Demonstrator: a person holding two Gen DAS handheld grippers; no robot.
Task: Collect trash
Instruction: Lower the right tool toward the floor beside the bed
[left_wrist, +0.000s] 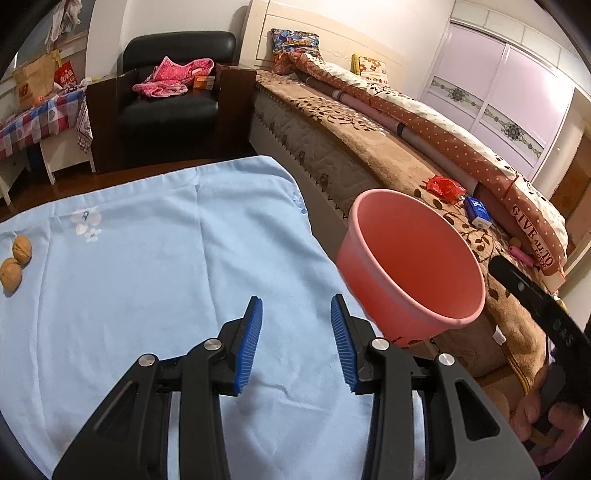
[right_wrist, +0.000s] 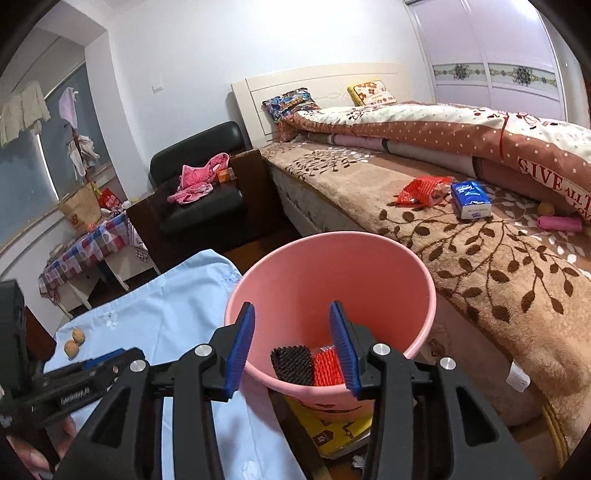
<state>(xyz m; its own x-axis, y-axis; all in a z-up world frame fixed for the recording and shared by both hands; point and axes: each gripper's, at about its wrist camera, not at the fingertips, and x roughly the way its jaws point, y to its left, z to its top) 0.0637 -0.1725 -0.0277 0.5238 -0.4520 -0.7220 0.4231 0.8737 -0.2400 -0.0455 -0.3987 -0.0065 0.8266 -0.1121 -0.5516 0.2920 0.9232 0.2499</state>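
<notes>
A pink bin (right_wrist: 391, 280) stands between the blue-clothed table (left_wrist: 147, 258) and the bed (right_wrist: 480, 258); it also shows in the left wrist view (left_wrist: 413, 258). Inside lie a black foam net (right_wrist: 291, 363) and a red foam net (right_wrist: 327, 367). My right gripper (right_wrist: 291, 343) is open and empty above the bin's mouth. My left gripper (left_wrist: 297, 343) is open and empty over the table. Two walnuts (left_wrist: 16, 258) lie at the table's left edge. On the bed lie a red net wrapper (right_wrist: 421, 190), a blue tissue pack (right_wrist: 471, 199) and a pink spool (right_wrist: 557, 223).
A black armchair (left_wrist: 173, 96) with pink clothes stands beyond the table. A small table with a checked cloth (left_wrist: 33, 122) is at the far left. A rolled quilt (right_wrist: 443, 129) lies along the bed. A yellow box (right_wrist: 340, 432) sits under the bin.
</notes>
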